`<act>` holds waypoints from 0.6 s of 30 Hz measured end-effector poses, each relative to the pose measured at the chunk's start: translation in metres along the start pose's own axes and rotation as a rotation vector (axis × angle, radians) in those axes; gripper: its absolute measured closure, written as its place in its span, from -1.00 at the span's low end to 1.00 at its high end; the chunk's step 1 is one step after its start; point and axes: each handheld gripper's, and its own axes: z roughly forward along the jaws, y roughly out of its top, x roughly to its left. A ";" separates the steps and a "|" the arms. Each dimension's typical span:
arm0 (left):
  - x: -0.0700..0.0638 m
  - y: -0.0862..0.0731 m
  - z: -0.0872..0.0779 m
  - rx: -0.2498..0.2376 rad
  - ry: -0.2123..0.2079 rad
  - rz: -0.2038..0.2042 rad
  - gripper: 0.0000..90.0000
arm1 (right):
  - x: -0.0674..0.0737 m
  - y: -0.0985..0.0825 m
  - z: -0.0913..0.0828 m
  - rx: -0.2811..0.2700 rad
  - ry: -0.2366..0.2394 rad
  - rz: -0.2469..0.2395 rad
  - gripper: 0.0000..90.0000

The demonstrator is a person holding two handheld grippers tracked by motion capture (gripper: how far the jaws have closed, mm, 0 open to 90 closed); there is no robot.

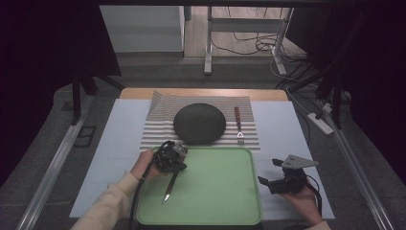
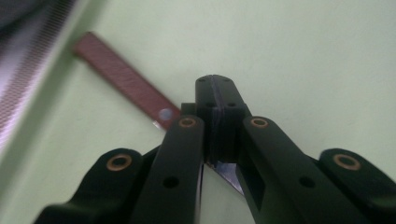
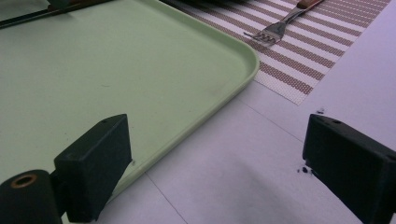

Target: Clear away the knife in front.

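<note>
The high view looked down and forward over the whole table. Both gripper views sat low and close, sharing the pale green plastic tray (image 1: 225, 191) (image 2: 289, 46) (image 3: 116, 70) with it.

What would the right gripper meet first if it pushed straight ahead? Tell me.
Probably the green tray's rounded corner: the right gripper's open jaws straddle bare table just short of it. Beyond lie the striped mat and fork.
</note>
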 end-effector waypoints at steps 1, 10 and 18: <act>-0.001 -0.002 0.000 -0.010 -0.003 0.001 0.98 | 0.000 0.000 0.000 0.000 -0.002 -0.001 -0.82; 0.000 -0.035 -0.012 -0.031 -0.002 -0.025 0.98 | 0.000 -0.001 0.000 0.003 -0.005 -0.001 -0.82; -0.001 -0.059 -0.022 -0.036 -0.005 -0.039 0.98 | 0.000 -0.001 0.000 0.009 -0.018 0.001 -0.82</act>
